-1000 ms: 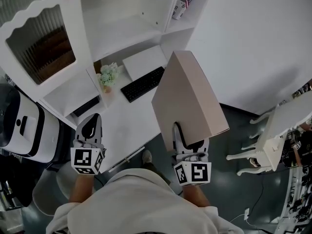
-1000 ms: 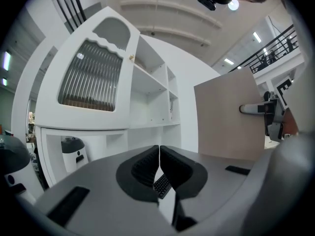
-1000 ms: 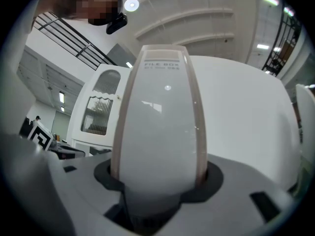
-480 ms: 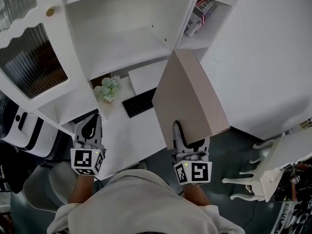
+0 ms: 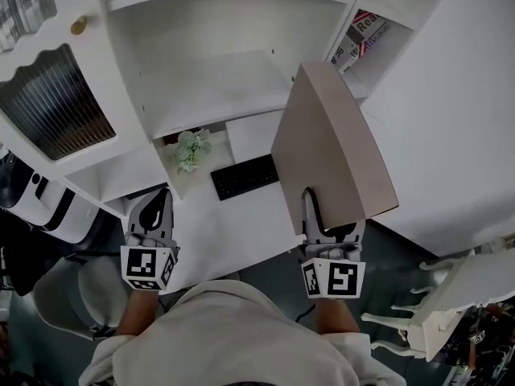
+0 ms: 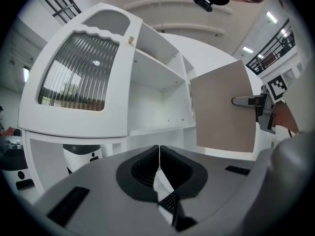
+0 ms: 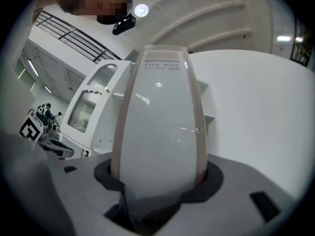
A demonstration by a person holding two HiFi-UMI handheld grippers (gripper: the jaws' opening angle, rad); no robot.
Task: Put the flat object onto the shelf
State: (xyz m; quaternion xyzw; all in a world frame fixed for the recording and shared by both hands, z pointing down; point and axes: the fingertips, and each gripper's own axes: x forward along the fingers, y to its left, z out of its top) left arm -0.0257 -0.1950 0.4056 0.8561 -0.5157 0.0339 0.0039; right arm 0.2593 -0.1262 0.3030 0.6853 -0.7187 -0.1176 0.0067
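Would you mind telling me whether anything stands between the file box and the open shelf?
Nothing visible does. The file box, clamped in the right gripper, hangs in front of the open shelf, whose board looks bare; the keyboard and plant sit lower, on the desk.

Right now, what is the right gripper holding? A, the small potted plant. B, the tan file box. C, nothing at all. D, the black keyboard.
B: the right gripper has its jaws closed on the lower end of the tan file box, which stands upright between them in the right gripper view.
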